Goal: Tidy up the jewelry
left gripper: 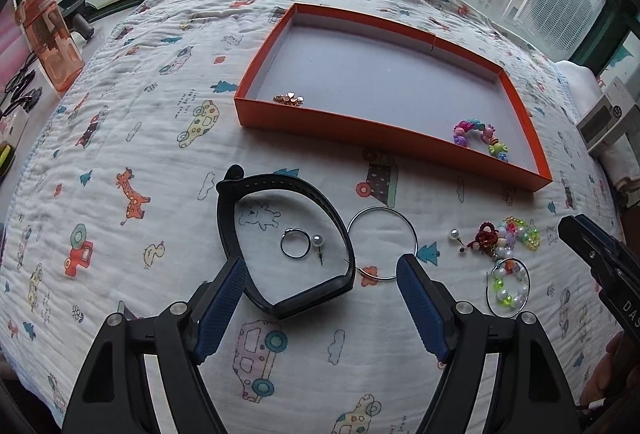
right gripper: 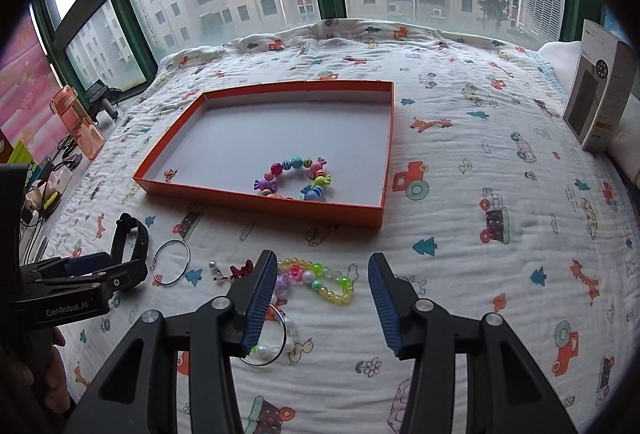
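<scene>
Both tongs were open over loose jewelry on the quilt; nothing gripped.

Left gripper [left gripper: 320, 282] hung jaws apart around the near end of the black band [left gripper: 280, 234]; a small ring [left gripper: 295, 243] and pearl stud [left gripper: 318, 242] lay inside its loop, a wire hoop [left gripper: 382, 243] just beside it. Right gripper [right gripper: 320, 298] stood open above the clear bead bracelet [right gripper: 324, 280]. "GenRobot.AI" read on the left tool body, "DAS" on the right. Farther back, the orange tray [right gripper: 260, 200] held the candy-bead bracelet [right gripper: 296, 178] and a small gold piece [left gripper: 289, 99].

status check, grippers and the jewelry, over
Left gripper open over black watch band. Right gripper open, empty, above pastel bead bracelet. Candy bead bracelet already in orange tray. Nothing blocking.
</scene>
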Tool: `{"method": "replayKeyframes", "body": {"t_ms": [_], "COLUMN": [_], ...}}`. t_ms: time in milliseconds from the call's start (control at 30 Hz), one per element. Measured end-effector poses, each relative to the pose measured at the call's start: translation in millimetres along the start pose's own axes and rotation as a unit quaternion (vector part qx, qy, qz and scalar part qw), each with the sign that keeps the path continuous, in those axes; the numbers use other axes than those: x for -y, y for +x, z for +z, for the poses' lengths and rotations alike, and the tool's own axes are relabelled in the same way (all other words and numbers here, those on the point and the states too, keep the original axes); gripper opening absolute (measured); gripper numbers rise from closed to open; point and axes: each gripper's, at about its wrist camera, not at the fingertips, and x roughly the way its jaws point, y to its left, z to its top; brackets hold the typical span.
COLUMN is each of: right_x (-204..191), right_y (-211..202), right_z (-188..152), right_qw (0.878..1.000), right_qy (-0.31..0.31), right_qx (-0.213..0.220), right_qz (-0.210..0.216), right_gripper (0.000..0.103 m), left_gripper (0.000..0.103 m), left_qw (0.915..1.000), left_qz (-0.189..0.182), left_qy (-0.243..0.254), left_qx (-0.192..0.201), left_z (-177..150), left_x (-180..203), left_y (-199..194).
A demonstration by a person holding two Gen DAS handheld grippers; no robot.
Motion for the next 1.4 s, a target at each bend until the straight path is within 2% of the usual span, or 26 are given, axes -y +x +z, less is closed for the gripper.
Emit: {"method": "replayKeyframes", "body": {"t_ms": [267, 333, 367, 600, 933, 1067, 1400], "right_x": [-5, -5, -5, -6, -13, -17, -40], "right_y": [-3, -3, -3, -4, -1, 0, 13], "right_z": [-8, -10, -11, -13, -20, -26, -40], "right_qw": [1.000, 1.000, 1.000, 1.000, 0.999, 0.999, 0.996], "right_qy": [-0.010, -0.008, -0.007, -0.007, -0.021, -0.026, -0.051], "right_qx": [-0.004, -0.005, -0.006, -0.006, -0.023, -0.034, -0.066], "right_qz": [0.004, 0.007, 0.008, 0.015, 0.019, 0.020, 0.021], "right_gripper": [0.052, 0.052, 0.052, 0.052, 0.052, 0.052, 0.052], "left_gripper": [0.083, 0.083, 0.083, 0.083, 0.082, 0.066, 0.059], "left_qw": [0.9999, 0.9999, 0.9998, 0.9989, 0.9973, 0.9979, 0.9996], "left_qz": [-0.010, 0.010, 0.017, -0.006, 0.007, 0.009, -0.005], "left_qy": [-0.008, 0.003, -0.001, -0.047, -0.073, -0.064, -0.028], "left_qx": [0.007, 0.010, 0.009, -0.005, -0.007, -0.007, -0.001], "left_z": [0, -3, -5, -14, -5, -5, -11], "left_x": [-5, -3, -4, -17, -20, -19, -28], "left_y": [-7, -8, -7, 3, 9, 12, 5]}}
